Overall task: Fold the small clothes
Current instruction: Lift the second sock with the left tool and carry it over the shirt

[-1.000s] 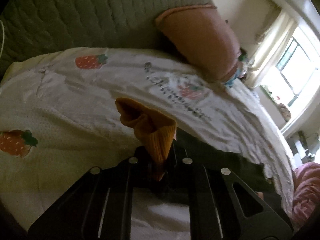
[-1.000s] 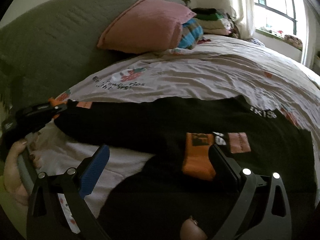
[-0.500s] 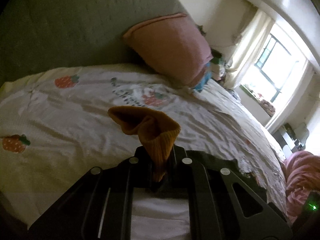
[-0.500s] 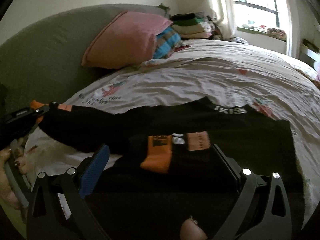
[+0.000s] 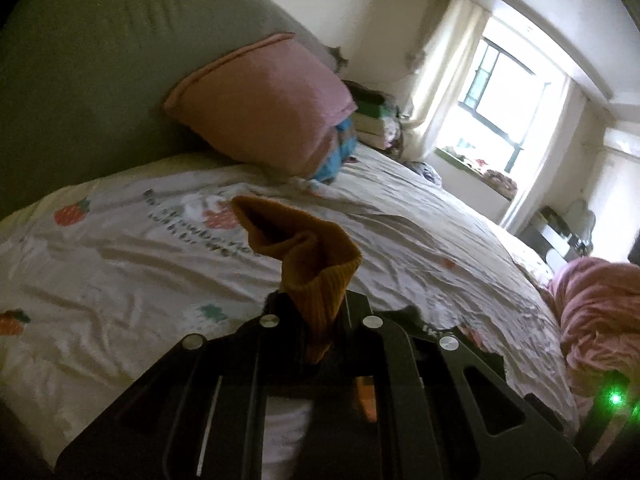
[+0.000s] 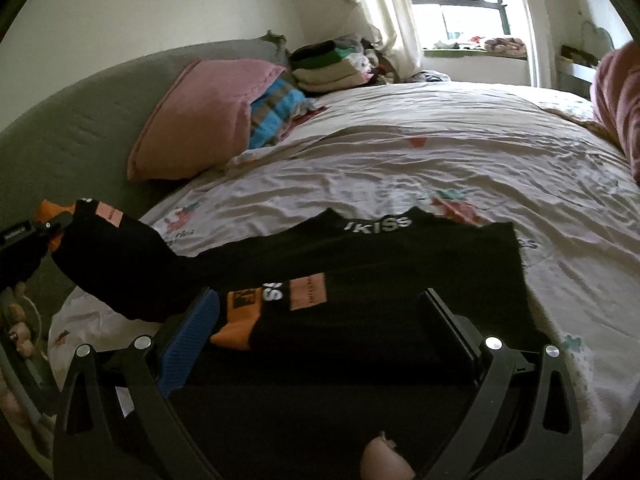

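Note:
A black sweater (image 6: 392,280) with orange cuffs and white lettering lies spread on the bed. My left gripper (image 5: 320,320) is shut on the orange cuff (image 5: 312,264) of one sleeve and holds it raised above the bed. In the right wrist view that black sleeve (image 6: 120,256) stretches up to the left gripper (image 6: 44,226) at the far left. My right gripper (image 6: 320,320) is open over the sweater's body, its blue-padded finger (image 6: 188,344) beside the other orange cuff (image 6: 240,316).
A pink pillow (image 6: 200,116) leans on the grey-green headboard (image 6: 80,112). A striped blue cloth (image 6: 276,108) and stacked folded clothes (image 6: 332,64) lie behind it. A pink blanket (image 5: 592,312) is bunched at the bed's right edge. The strawberry-print sheet (image 6: 440,160) covers the bed.
My left gripper has lifted the sleeve cuff higher and swung toward the window side. The sleeve now rises off the bed. My right gripper stays open over the sweater.

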